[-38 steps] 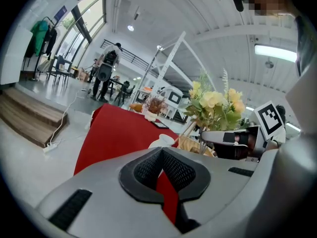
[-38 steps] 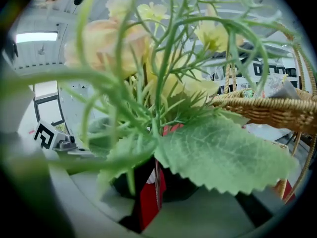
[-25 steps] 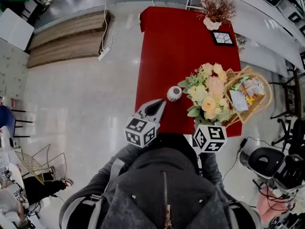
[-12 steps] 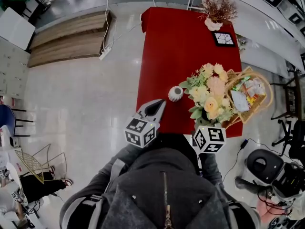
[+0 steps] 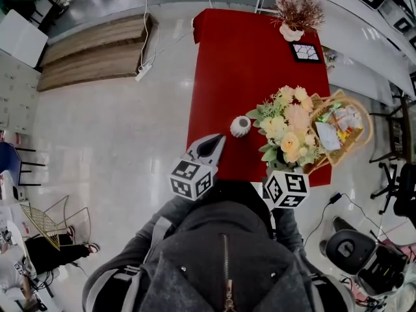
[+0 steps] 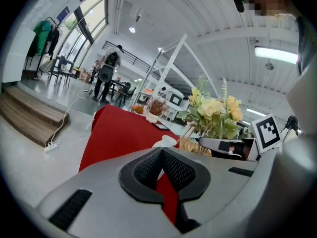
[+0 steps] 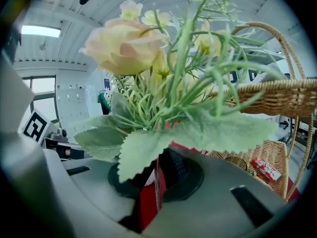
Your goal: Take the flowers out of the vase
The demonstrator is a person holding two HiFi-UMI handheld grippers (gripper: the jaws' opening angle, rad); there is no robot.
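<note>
My right hand-held gripper [image 7: 158,175] is pinched narrow on the green stems of the bouquet of pale yellow and peach flowers [image 5: 289,132], which rises just above and ahead of its jaws. The small white ribbed vase [image 5: 240,126] stands on the red counter [image 5: 247,57], just ahead of my left hand-held gripper [image 6: 161,151], whose jaws are closed with nothing between them. A woven wicker basket [image 5: 359,117] stands to the right of my right hand-held gripper.
</note>
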